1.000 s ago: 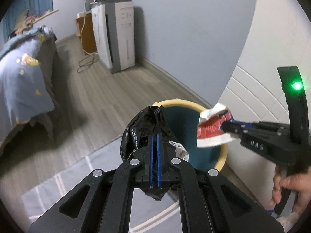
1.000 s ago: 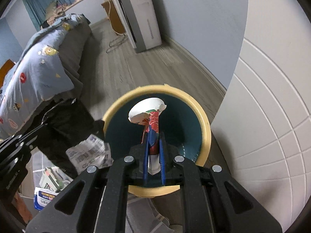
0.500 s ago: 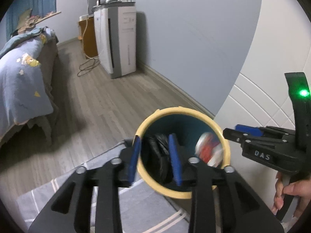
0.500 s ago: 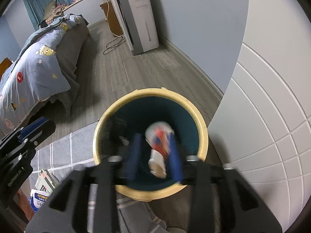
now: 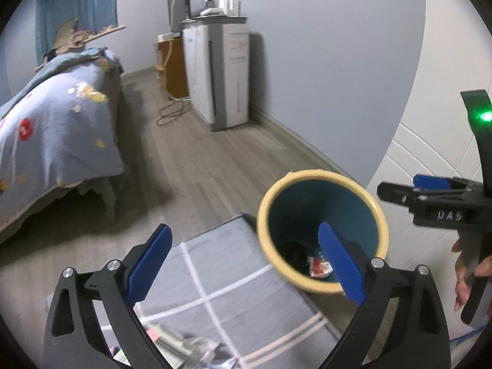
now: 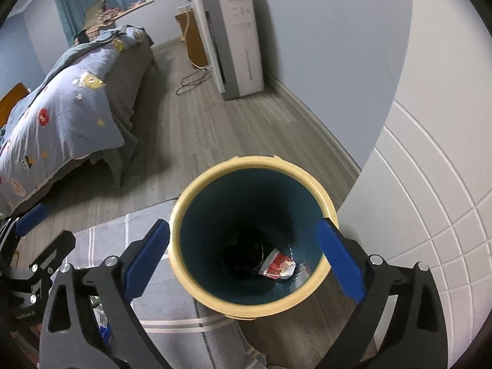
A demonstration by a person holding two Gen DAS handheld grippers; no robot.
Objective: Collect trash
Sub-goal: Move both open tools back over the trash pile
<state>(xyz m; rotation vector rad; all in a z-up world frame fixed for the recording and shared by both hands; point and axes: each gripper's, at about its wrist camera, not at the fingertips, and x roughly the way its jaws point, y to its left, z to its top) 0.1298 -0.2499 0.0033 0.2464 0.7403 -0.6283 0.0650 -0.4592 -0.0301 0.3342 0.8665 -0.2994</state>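
Bedroom floor, waste bin (image 6: 307,295) beside grey rug (image 5: 233,279). Left gripper (image 5: 243,261) and right gripper (image 6: 243,261) jaws just opened wide, empty. Black bag (image 6: 243,258) and red-white wrapper (image 6: 278,267) now at bin bottom: both pieces binned, more litter waits near rug's edge.

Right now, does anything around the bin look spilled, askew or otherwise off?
Nothing spilled. The bin stands upright by the rug, with the red-and-white wrapper and dark trash at its bottom. Both tongs, left and right, have just been opening and hold nothing. Some litter remains on the rug, blurred.
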